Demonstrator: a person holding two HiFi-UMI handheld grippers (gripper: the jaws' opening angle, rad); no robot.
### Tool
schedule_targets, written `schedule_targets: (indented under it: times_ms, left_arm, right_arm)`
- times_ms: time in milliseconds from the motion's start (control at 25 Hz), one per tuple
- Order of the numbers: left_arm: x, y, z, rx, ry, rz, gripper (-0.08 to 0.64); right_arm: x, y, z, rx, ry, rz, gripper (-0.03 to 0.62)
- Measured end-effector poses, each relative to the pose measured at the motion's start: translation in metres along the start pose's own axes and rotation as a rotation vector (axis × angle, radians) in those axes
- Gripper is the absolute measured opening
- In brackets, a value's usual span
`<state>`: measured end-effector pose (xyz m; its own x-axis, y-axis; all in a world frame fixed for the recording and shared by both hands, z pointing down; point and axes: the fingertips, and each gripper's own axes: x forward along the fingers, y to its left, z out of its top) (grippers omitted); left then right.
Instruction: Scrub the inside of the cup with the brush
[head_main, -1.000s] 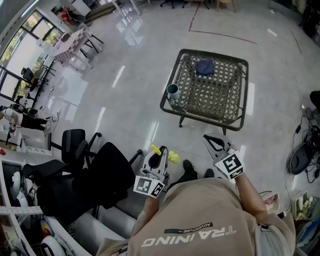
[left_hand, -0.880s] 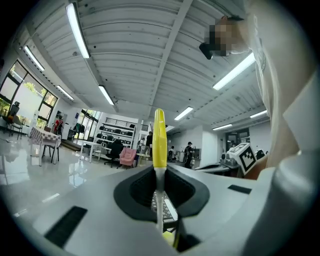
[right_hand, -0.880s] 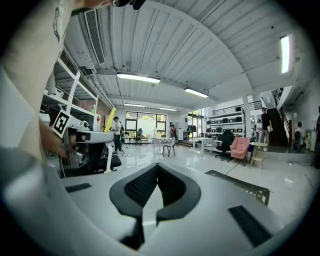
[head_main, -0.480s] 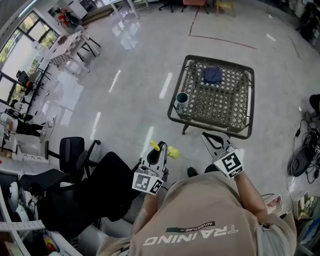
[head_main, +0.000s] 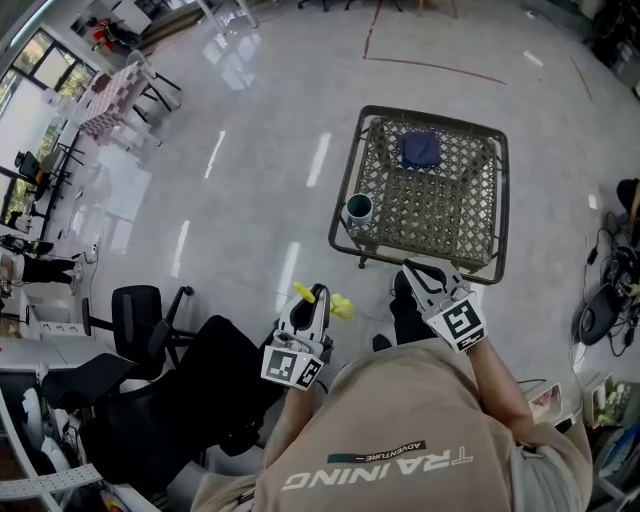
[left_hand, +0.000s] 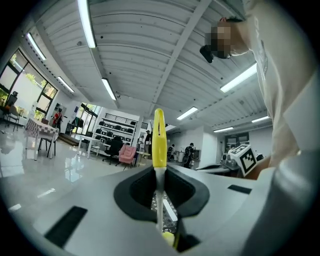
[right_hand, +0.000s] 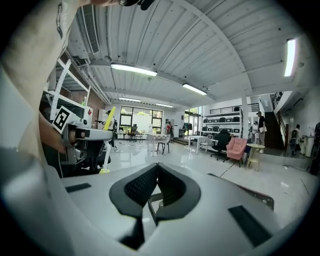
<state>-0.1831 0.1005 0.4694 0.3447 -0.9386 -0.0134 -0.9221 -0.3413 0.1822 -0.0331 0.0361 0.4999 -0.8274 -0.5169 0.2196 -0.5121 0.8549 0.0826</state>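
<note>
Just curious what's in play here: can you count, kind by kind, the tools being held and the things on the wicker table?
hand-held grippers: 2, the left hand-held gripper and the right hand-held gripper
brush: 1
cup: 1
dark blue cloth: 1
total: 5

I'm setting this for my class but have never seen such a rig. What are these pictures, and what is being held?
No robot here: a person holds a two-jaw tool in each hand; the marked cubes belong to them. One picture looks down from a camera on the person's head. The other two come from cameras riding on each tool, looking along its jaws. The left tool is shut on a yellow brush. The right tool is shut and empty. Ahead stands a low woven table with a cup at its near left corner and a dark blue thing farther back.
</note>
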Motion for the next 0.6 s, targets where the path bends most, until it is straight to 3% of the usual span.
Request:
schedule_targets:
  times_ms: [120,360,600]
  left_arm:
    - [0.031,0.017,0.007,-0.005,-0.016,0.011,0.041]
    - [0.095,0.052,0.032,0.042,-0.012,0.008,0.041]
    - [0.146,0.073,0.043,0.056,-0.007,0.028,0.041]
  right_arm:
    - [0.022,-0.023,-0.007,0.005,0.002,0.022,0.016]
    - [0.082,-0.057,-0.006,-0.086,0.026,0.116,0.017]
    - [0.12,-0.078,-0.019,-0.066,0.074,0.212,0.017]
